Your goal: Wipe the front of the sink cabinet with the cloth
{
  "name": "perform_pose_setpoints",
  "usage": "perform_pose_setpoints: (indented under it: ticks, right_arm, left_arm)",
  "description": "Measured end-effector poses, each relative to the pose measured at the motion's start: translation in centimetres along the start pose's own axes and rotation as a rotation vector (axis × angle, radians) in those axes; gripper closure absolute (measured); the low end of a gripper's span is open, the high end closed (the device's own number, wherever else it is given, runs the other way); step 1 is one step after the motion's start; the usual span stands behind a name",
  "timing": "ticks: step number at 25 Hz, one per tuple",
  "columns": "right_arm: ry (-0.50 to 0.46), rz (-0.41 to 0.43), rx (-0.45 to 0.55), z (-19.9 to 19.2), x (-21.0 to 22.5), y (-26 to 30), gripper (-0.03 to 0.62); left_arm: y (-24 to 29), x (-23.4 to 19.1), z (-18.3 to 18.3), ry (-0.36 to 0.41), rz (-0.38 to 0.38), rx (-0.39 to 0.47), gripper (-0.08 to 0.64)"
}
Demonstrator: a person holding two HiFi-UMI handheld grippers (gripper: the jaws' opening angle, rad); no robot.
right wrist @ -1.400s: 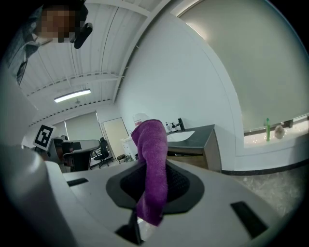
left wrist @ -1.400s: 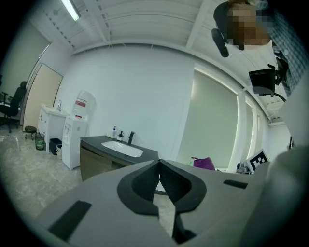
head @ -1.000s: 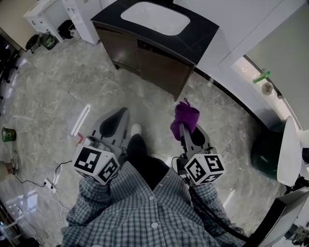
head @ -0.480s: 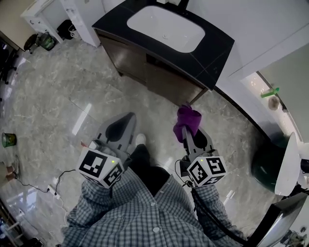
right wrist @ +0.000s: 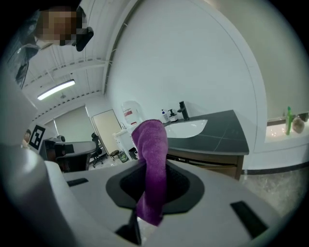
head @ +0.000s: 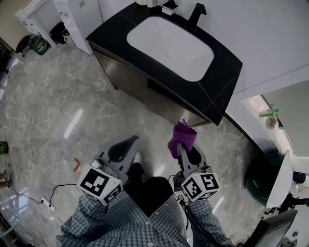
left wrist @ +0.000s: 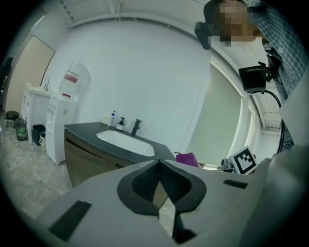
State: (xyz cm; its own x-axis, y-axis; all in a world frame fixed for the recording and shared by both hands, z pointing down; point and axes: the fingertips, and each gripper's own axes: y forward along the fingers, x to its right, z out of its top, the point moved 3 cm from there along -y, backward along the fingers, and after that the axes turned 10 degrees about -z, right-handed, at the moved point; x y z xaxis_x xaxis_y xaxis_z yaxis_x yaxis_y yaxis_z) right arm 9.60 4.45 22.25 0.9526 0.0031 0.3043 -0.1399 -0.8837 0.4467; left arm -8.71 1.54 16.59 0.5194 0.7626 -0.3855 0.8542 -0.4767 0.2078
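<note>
The sink cabinet (head: 140, 84) is brown wood under a dark counter (head: 217, 91) with a white basin (head: 169, 46); its front faces me across the floor. My right gripper (head: 182, 140) is shut on a purple cloth (head: 182, 137), which stands up from the jaws a short way from the cabinet's right front corner. The cloth (right wrist: 150, 164) fills the middle of the right gripper view, with the cabinet (right wrist: 212, 161) behind it. My left gripper (head: 126, 144) is shut with nothing in it, pointing at the cabinet (left wrist: 89, 161).
A water dispenser (left wrist: 65, 113) and a white unit (head: 34, 14) stand left of the cabinet. Soap bottles (left wrist: 113, 119) and a black tap (head: 197, 13) sit on the counter. A dark bin (head: 263, 176) stands at right. A cable (head: 58, 193) lies on the marble floor.
I have stepped closer to the cabinet over the last second: it now fills more of the head view, and the cloth sits nearer its right front corner. Both grippers kept their grip.
</note>
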Motion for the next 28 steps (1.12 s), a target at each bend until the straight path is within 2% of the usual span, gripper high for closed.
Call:
perform_pose_setpoints:
  ticks: [6, 10, 18, 22, 28]
  right_arm:
    - [-0.058, 0.030, -0.054, -1.3, 1.2, 5.5, 0.515]
    - [-0.046, 0.067, -0.086, -2.6, 1.4, 9.3, 0.515]
    - [-0.060, 0.221, -0.125, -6.1, -0.6, 17.3, 0.515]
    - [-0.039, 0.252, -0.138, -8.0, -1.3, 20.8, 0.515]
    - [-0.067, 0.290, -0.171, -9.4, -2.2, 24.6, 0.515]
  left_arm:
    - [2.8, -4.3, -2.1, -0.032, -0.001, -0.006, 0.549]
    - [3.9, -6.2, -4.2, -0.045, 0.016, -0.015, 0.549]
    - [4.8, -8.2, -9.7, -0.135, 0.096, -0.015, 0.549]
    - [5.1, -9.3, -11.6, -0.175, 0.144, 0.012, 0.549]
    - [4.7, -10.7, -13.0, -0.200, 0.204, 0.036, 0.549]
